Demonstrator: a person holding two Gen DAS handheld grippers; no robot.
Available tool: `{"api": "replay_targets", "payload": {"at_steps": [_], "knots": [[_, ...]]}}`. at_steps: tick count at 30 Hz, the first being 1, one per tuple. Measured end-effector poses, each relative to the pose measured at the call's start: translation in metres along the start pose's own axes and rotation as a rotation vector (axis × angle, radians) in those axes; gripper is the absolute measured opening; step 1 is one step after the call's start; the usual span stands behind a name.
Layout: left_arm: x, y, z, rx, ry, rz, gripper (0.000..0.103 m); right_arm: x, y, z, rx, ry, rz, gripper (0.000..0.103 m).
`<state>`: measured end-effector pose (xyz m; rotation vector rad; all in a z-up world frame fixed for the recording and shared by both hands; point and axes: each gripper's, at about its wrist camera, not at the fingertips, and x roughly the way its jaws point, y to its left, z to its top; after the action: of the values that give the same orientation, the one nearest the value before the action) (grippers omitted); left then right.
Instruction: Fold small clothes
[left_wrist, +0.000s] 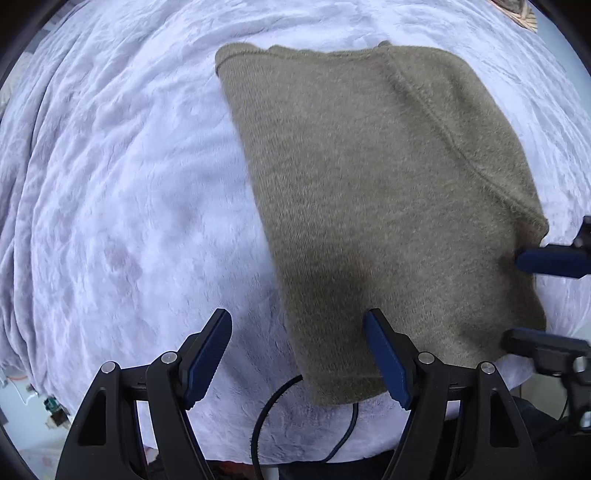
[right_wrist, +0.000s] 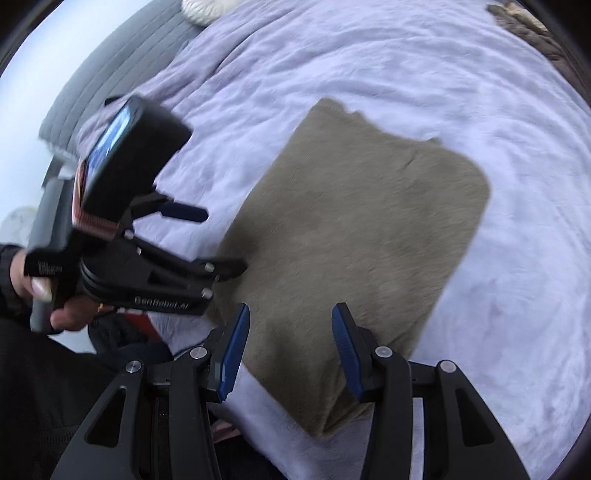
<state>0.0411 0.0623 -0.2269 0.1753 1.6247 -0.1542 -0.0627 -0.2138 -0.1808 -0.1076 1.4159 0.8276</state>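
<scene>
An olive-green fuzzy knit sweater (left_wrist: 380, 192) lies folded into a rough rectangle on a pale lilac blanket (left_wrist: 129, 184). It also shows in the right wrist view (right_wrist: 354, 236). My left gripper (left_wrist: 297, 332) is open and empty, hovering over the sweater's near left edge. My right gripper (right_wrist: 290, 325) is open and empty above the sweater's near end. The right gripper shows at the right edge of the left wrist view (left_wrist: 546, 295), beside the sweater's right edge. The left gripper shows in the right wrist view (right_wrist: 218, 240), held in a hand, at the sweater's left edge.
The lilac blanket (right_wrist: 498, 295) covers the bed all around the sweater. A black cable (left_wrist: 269, 413) loops over the blanket's near edge. A grey quilted headboard or cushion (right_wrist: 122, 66) lies at the far left. A brown knit item (right_wrist: 532, 33) sits at the far right corner.
</scene>
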Motion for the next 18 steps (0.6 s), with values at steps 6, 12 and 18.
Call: {"api": "replay_targets", "payload": {"at_steps": [6, 12, 18], "knots": [[0.031, -0.004, -0.019, -0.019, 0.045, 0.01, 0.076, 0.049, -0.027, -0.022, 0.061, 0.118, -0.06, 0.049], [0.009, -0.012, -0.012, 0.065, -0.017, 0.061, 0.076, 0.02, -0.013, -0.008, 0.023, 0.036, -0.088, 0.05], [0.011, 0.001, -0.003, 0.097, 0.003, 0.064, 0.076, 0.035, -0.029, 0.019, 0.11, 0.025, -0.163, 0.05]]}}
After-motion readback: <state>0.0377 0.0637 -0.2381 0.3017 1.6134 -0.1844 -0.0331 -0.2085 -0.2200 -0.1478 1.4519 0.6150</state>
